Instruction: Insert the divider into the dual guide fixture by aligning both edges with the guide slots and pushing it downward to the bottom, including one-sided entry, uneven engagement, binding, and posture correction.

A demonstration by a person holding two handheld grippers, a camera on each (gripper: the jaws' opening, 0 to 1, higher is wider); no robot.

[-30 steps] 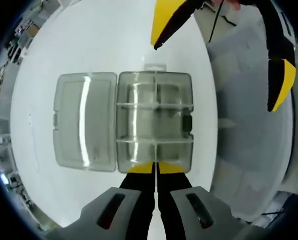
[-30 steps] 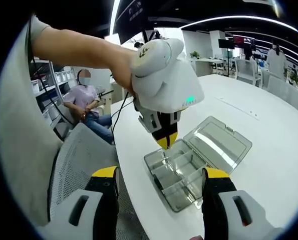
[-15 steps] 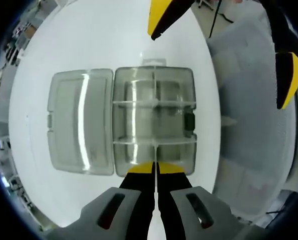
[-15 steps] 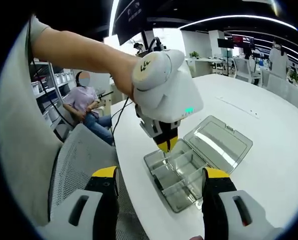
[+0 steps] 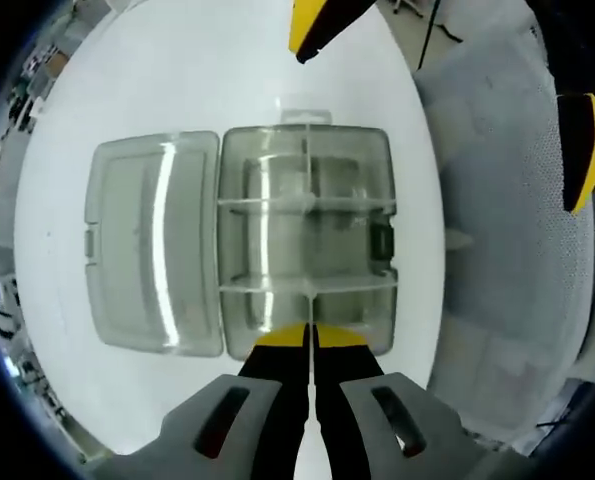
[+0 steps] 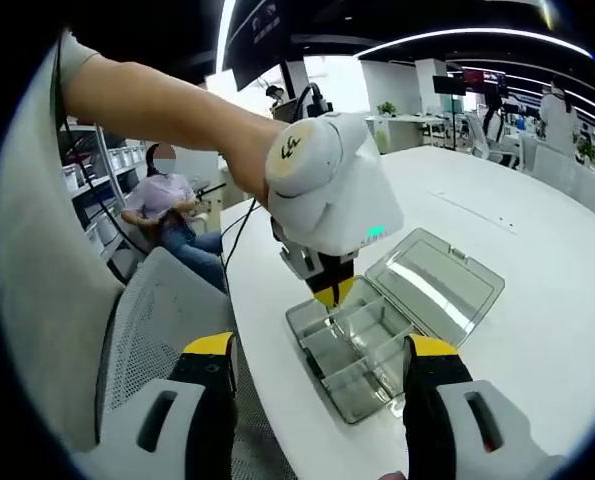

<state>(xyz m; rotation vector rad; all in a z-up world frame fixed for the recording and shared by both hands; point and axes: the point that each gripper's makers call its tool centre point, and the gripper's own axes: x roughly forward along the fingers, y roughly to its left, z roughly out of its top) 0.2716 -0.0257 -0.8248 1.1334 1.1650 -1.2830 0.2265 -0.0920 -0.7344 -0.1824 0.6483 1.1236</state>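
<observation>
A clear plastic box lies open on the white table, its tray crossed by clear partitions and its lid folded out flat beside it. My left gripper hangs just over the tray's near rim with its jaws pressed together on a thin clear divider seen edge-on. In the right gripper view the left gripper points down at the tray, a hand around its white body. My right gripper is open and holds nothing; its yellow tips also reach into the left gripper view.
The round white table ends close to the tray, with a grey mesh chair right beside that edge. A person sits further back near shelves. Desks and chairs stand at the far side of the office.
The left gripper has come down toward the tray, so the box looks larger in its view. The right gripper has stayed open and still.
</observation>
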